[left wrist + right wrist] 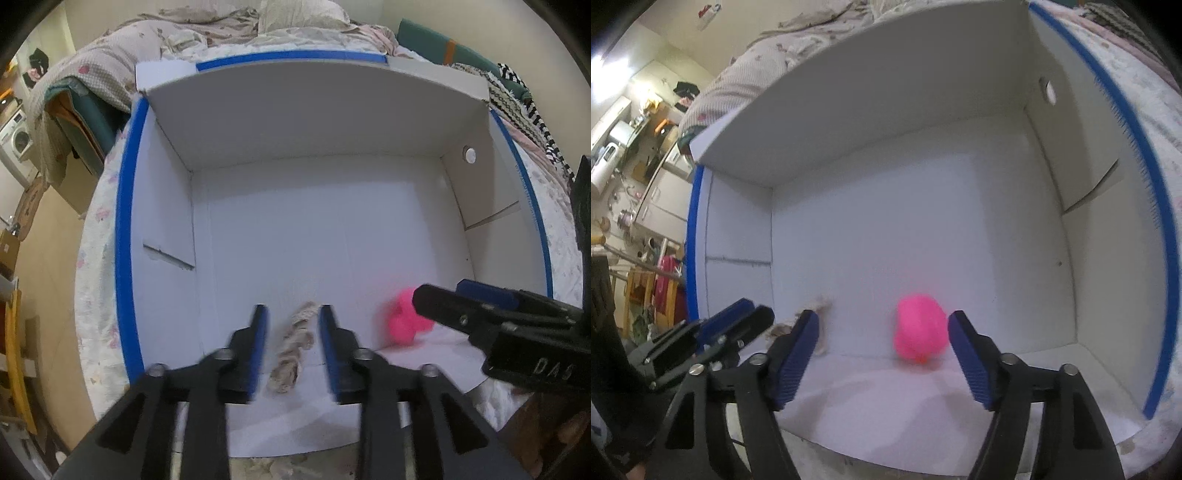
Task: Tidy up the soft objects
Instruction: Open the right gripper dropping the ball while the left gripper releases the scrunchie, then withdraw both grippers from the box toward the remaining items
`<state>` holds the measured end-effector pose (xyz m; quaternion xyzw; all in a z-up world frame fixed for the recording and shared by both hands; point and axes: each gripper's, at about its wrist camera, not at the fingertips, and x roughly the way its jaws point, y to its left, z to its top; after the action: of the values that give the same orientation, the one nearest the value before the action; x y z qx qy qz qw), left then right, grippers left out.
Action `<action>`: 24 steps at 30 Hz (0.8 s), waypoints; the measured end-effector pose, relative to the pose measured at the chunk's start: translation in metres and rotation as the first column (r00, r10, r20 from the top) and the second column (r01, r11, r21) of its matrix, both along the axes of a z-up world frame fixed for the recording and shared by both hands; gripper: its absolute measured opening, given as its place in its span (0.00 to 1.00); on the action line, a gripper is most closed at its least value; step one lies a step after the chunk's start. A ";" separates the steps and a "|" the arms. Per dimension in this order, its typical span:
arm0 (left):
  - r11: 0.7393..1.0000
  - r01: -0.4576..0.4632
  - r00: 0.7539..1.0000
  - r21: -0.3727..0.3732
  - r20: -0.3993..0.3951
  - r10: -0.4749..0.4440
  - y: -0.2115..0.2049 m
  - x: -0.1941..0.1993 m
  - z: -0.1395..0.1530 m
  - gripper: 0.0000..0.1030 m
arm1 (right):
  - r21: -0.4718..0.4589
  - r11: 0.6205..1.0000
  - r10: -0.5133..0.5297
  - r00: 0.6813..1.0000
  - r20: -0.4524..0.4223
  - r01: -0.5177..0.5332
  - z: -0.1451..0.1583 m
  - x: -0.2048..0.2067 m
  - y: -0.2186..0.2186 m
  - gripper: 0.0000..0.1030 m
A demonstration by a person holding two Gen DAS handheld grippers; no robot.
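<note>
The left gripper (291, 328) has two matte black plastic fingers lined with blue ribbed pads (260, 343); round silver screw heads sit at the linkage joints; triangular cut-outs lighten the black arms toward six o'clock. The right gripper (882, 350) is built alike, blue ridged pads (967, 354) on black links with silver pivots; its body, seen at three o'clock from the left wrist, bears pale embossed letters.
</note>
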<state>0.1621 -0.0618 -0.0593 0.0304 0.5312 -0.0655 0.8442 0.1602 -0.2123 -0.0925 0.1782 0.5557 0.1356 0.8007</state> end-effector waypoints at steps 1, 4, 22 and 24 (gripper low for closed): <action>1.000 0.000 1.000 0.003 0.010 0.000 0.000 -0.001 0.002 0.51 | -0.002 1.000 -0.008 1.000 0.015 0.008 0.003 0.000 -0.001 0.78; 1.000 -0.006 0.999 0.003 0.052 0.005 0.001 -0.003 0.011 0.58 | -0.019 0.999 -0.025 0.998 0.065 0.026 0.014 -0.001 -0.005 0.83; 0.992 -0.099 0.988 0.073 0.126 0.089 0.013 -0.012 0.025 0.64 | -0.014 0.994 -0.103 0.978 0.180 0.107 0.034 -0.014 -0.018 1.00; 0.992 -0.104 0.987 0.077 0.130 0.093 0.014 -0.013 0.027 0.64 | -0.025 0.993 -0.107 0.977 0.186 0.114 0.035 -0.017 -0.019 1.00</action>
<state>0.1487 -0.0482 -0.0326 0.0434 0.4801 0.0008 0.8762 0.1434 -0.2310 -0.0575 0.1814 0.4705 0.0971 0.8581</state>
